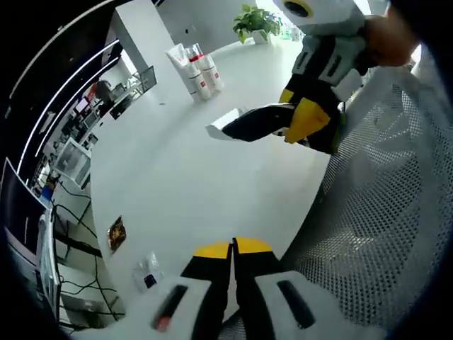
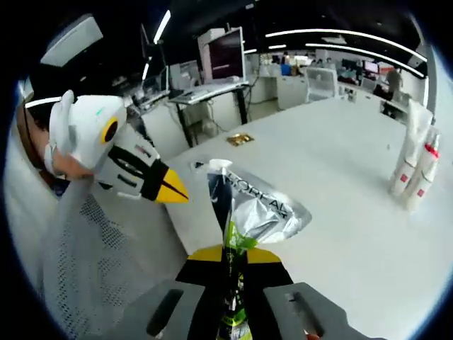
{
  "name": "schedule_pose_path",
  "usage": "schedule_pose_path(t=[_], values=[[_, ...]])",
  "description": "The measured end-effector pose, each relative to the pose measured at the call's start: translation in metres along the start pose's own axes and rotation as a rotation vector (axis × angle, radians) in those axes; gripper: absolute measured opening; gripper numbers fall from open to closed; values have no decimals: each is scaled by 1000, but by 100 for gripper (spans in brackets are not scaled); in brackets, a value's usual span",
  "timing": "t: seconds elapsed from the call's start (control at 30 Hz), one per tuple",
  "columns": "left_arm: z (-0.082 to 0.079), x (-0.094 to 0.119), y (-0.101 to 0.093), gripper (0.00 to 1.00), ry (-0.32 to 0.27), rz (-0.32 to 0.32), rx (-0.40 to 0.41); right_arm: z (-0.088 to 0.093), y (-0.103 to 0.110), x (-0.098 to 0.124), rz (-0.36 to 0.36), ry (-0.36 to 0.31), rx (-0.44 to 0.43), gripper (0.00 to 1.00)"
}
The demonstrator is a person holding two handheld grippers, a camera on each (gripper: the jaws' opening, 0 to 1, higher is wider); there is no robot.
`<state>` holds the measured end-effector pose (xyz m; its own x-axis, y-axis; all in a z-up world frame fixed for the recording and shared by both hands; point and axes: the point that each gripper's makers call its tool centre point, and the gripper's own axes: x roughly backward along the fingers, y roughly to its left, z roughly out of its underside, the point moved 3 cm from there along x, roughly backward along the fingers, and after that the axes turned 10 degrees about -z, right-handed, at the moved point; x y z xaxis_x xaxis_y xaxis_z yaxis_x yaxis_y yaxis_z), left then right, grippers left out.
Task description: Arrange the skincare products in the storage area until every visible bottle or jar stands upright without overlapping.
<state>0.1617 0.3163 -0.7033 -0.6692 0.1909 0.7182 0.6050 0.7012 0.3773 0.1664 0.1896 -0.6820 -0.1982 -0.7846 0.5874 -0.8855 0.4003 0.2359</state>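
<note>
While clamped, right gripper (image 2: pixel 232 258) pinches crinkled foil sachet (image 2: pixel 251 205).

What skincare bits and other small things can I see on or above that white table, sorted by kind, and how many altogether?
white tubes and bottles with red bands, standing together: 3
silver foil sachet, held by the right gripper: 1
small gold-brown packet, lying flat: 1
small clear packet, lying flat: 1
Total: 6

Bright ceiling strip lights (image 2: pixel 333 32), soft shadows, edges bowed (fisheye), sharp focus
</note>
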Motion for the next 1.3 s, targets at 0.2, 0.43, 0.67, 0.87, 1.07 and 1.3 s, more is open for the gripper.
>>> schedule_pose_path(t=[0.2,0.43,0.67,0.87,1.07,1.3], values=[[-15,5,11,0,-31,36,228,-9,1,10,63,-31,82,3],[-59,20,-11,6,-159,294,752,-12,-8,22,143,-68,107,3],[-77,24,-7,35,-225,411,1202,-9,-19,30,192,-84,93,3],[-76,19,1,48,-260,418,1307,-17,-17,31,208,-111,118,3],[-80,22,-2,47,-301,509,1330,-24,-1,24,185,-97,225,3],[-78,20,-8,33,-266,580,1341,-26,27,9,93,-47,372,3]])
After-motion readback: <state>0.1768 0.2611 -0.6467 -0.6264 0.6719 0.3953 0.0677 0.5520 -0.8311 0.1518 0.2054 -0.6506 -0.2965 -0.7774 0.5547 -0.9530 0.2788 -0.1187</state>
